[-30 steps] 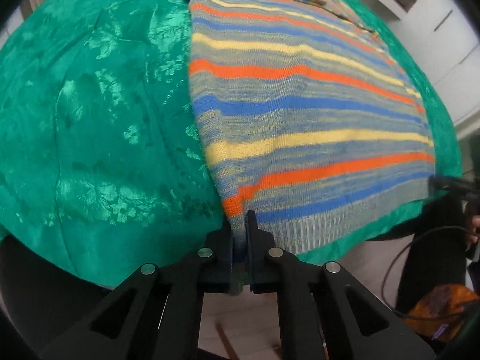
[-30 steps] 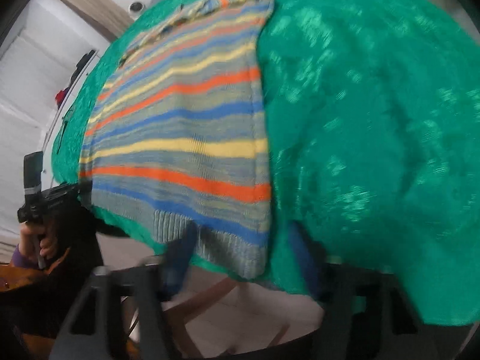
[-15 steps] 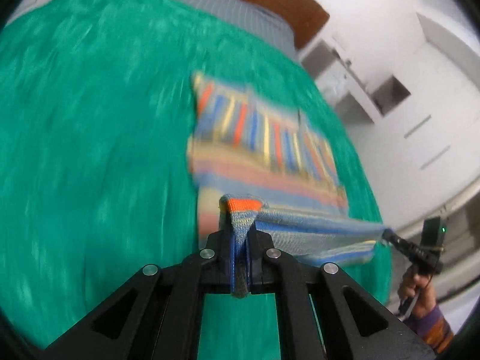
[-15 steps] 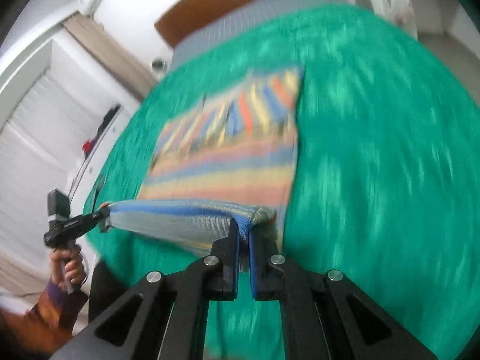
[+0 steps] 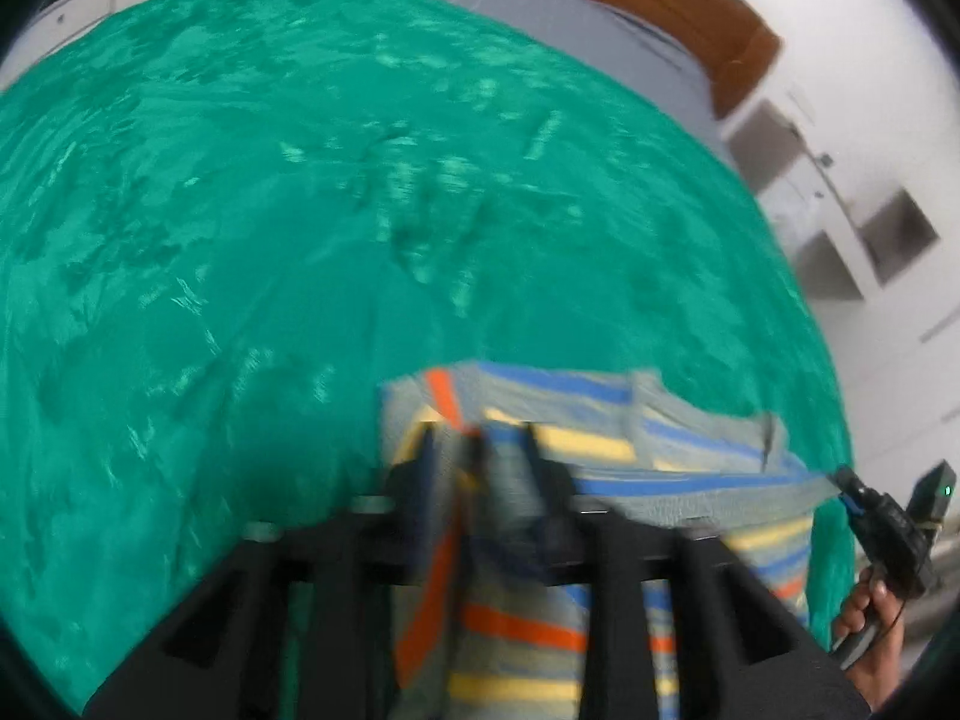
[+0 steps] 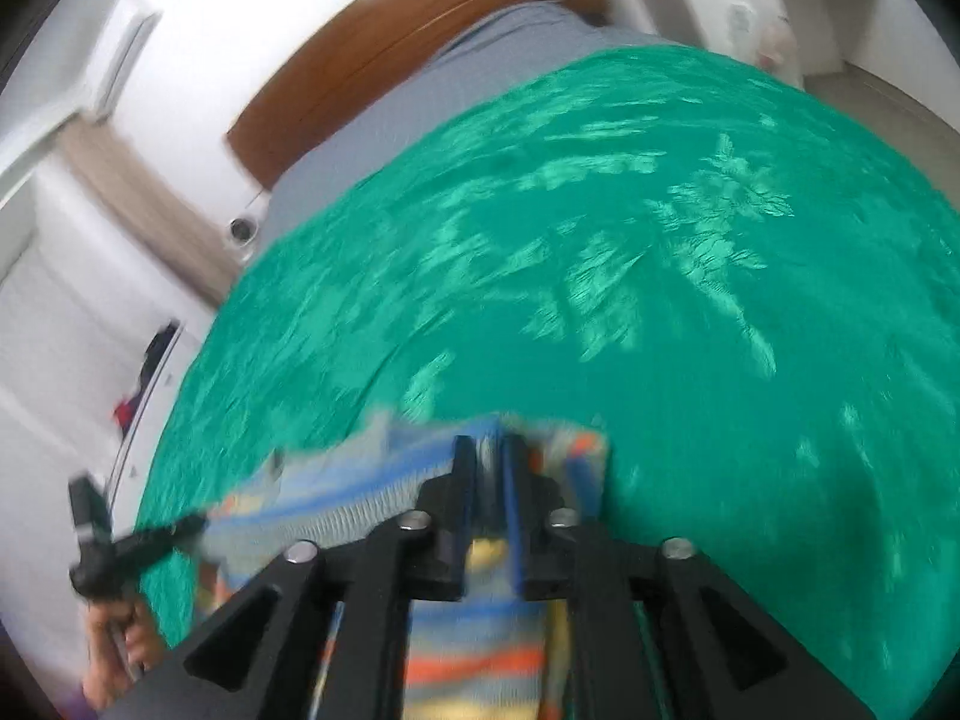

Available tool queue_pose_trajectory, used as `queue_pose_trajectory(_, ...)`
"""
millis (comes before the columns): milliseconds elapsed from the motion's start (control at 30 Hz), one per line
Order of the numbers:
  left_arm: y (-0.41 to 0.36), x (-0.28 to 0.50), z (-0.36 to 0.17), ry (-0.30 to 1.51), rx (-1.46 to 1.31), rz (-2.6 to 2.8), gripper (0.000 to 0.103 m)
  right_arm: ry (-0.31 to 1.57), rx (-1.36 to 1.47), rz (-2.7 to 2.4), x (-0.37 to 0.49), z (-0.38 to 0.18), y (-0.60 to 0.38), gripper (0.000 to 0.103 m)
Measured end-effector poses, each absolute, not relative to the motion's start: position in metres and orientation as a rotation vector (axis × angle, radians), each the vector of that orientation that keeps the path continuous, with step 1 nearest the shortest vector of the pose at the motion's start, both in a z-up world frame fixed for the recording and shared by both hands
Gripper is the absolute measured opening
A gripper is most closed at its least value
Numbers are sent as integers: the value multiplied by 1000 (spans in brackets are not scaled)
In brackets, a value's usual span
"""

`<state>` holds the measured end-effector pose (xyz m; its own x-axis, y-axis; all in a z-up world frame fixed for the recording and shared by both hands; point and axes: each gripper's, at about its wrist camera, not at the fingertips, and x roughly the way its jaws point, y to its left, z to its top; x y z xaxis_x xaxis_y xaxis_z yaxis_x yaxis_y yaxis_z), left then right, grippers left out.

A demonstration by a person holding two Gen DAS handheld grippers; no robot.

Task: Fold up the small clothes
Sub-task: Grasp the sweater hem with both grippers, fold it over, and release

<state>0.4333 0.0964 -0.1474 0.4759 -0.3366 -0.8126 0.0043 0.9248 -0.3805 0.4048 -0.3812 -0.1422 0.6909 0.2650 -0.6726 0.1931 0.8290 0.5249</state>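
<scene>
A striped knit garment (image 5: 600, 438) in grey, blue, yellow and orange lies on a green bedspread (image 5: 240, 210), with its hem carried over the far part. In the blurred left wrist view my left gripper (image 5: 477, 438) has its fingers apart with the hem corner between them. My right gripper (image 6: 489, 450) is nearly shut on the other hem corner (image 6: 492, 438). The garment (image 6: 384, 480) stretches between both grippers. The right gripper (image 5: 864, 504) shows at the right edge of the left view; the left gripper (image 6: 198, 522) shows at the left in the right view.
The green bedspread (image 6: 660, 240) covers a bed with a grey sheet (image 6: 420, 96) and a brown headboard (image 6: 390, 42) at the far end. White shelves (image 5: 870, 222) stand to the right of the bed, white cabinets (image 6: 72, 330) to the left.
Both grippers have carried the hem from the near bed edge up and forward over the garment. The left fingers have spread apart from their earlier tight pinch.
</scene>
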Motion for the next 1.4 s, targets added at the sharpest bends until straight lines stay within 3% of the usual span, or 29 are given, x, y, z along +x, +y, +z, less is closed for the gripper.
queue_pose_trajectory(33,104,431,-144,1042,-362,-202,58,817,625,10,407,-145,-388,39)
queue_pose_trajectory(100,121,424,-134,989,-377,-192,66,787,626,5,403,-141,-396,40)
queue_pose_trajectory(267,128,376,-124,985,-249,-299,72,863,405,135,359,-127,-381,40)
queue_pose_trajectory(400,103,330,-148,1060,-94,-379,77,960,273,311,316,-132,-343,40)
queue_pose_trajectory(433,99,325,-155,1072,-64,-377,75,964,238,351,301,-134,-330,40)
queue_pose_trajectory(467,90,323,-163,1087,-34,-365,51,964,206,365,294,-136,-322,40)
queue_pose_trajectory(500,87,319,-169,1104,-31,-371,7,963,167,383,288,-140,-312,40)
queue_pose_trajectory(567,86,309,-171,1107,-29,-373,7,1018,126,380,284,-155,-303,36)
queue_pose_trajectory(600,84,302,-168,1095,3,-373,6,1095,81,338,283,-169,-300,16)
queue_pose_trajectory(633,85,296,-165,1091,29,-382,5,1130,50,316,280,-176,-300,8)
queue_pose_trajectory(667,85,293,-166,1100,50,-393,5,1145,28,305,272,-180,-301,8)
queue_pose_trajectory(800,82,294,-167,1134,125,-417,11,1170,38,295,263,-174,-308,5)
queue_pose_trajectory(833,83,297,-161,1147,117,-418,14,1171,58,293,266,-169,-312,9)
queue_pose_trajectory(900,95,305,-139,1123,77,-420,24,1152,94,285,271,-155,-324,11)
queue_pose_trajectory(933,98,309,-129,1085,79,-412,34,1126,119,289,275,-145,-332,11)
queue_pose_trajectory(1067,85,359,-103,1033,33,-503,47,1056,181,320,314,-111,-345,11)
queue_pose_trajectory(1233,22,436,-149,1184,26,-533,49,1241,240,344,414,-153,-326,17)
queue_pose_trajectory(1300,13,460,-154,1141,-5,-443,49,1171,211,289,438,-154,-314,17)
queue_pose_trajectory(1367,26,475,-145,1066,-108,-332,50,975,220,196,446,-137,-313,21)
queue_pose_trajectory(1400,38,478,-141,1041,-172,-297,55,902,251,176,444,-128,-315,33)
